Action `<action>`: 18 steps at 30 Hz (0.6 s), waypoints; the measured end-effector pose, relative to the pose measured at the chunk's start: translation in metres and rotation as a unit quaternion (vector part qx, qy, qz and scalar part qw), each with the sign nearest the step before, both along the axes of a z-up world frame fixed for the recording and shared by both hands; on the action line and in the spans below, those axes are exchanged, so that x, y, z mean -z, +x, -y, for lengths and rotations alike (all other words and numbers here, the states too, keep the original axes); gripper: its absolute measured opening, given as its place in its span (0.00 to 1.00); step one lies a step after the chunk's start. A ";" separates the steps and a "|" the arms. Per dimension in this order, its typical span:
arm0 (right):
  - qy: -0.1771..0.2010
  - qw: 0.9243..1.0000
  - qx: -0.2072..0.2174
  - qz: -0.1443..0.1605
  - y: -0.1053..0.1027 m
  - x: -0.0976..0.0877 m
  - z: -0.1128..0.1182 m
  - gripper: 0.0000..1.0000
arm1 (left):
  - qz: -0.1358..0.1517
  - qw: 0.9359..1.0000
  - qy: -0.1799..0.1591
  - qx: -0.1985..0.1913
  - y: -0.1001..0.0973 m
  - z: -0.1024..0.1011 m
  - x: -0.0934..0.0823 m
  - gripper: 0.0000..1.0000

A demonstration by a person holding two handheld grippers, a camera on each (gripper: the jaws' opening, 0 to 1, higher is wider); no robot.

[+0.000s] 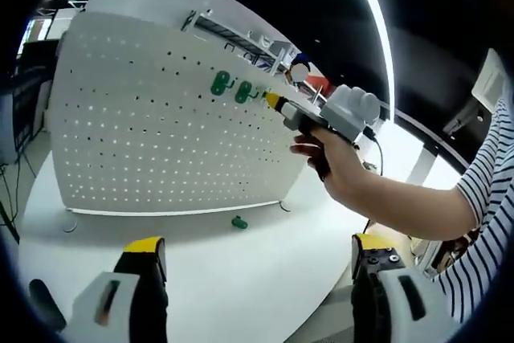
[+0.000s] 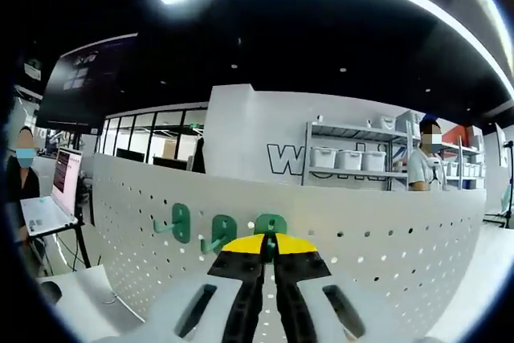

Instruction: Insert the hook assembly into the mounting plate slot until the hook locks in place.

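A white pegboard (image 1: 161, 134) stands upright on the table, also seen close up as the pegboard (image 2: 385, 238) in the right gripper view. Two green hooks (image 1: 220, 82) (image 1: 242, 91) hang on its upper part, and the same hooks (image 2: 181, 221) (image 2: 223, 230) show side by side in the right gripper view. My right gripper (image 2: 270, 248) is shut on a third green hook (image 2: 271, 223), pressed against the board just right of them. In the left gripper view that right gripper (image 1: 273, 100), held by a hand, touches the board. My left gripper (image 1: 257, 251) is open, low over the table.
A loose green hook (image 1: 239, 222) lies on the white table (image 1: 241, 279) by the board's foot. Behind the board are a shelf of bins (image 2: 345, 158) and a standing person (image 2: 422, 168). Another person with a laptop (image 2: 36, 210) sits at the left.
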State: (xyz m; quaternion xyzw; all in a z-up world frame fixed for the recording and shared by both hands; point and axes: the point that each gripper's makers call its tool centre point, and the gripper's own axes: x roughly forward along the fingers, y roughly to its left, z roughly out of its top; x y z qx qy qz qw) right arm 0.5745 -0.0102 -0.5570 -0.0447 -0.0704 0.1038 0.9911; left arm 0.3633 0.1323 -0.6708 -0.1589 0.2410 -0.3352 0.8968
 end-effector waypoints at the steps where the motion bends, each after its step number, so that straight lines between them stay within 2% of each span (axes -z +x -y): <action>1: 0.000 1.000 0.002 0.000 0.000 0.000 0.001 0.00 | -0.001 1.000 -0.001 -0.001 0.000 0.000 0.000 0.98; 10: -0.005 1.000 0.006 -0.005 0.003 0.006 0.005 0.00 | -0.004 1.000 -0.002 -0.006 0.002 -0.002 0.001 0.97; 12: 0.004 1.000 0.006 -0.006 0.004 0.006 0.004 0.00 | -0.005 1.000 -0.001 -0.006 0.002 -0.002 0.002 0.97; 18: 0.003 1.000 0.011 0.001 0.007 0.007 0.004 0.00 | -0.011 1.000 -0.002 -0.007 0.001 -0.002 0.005 0.96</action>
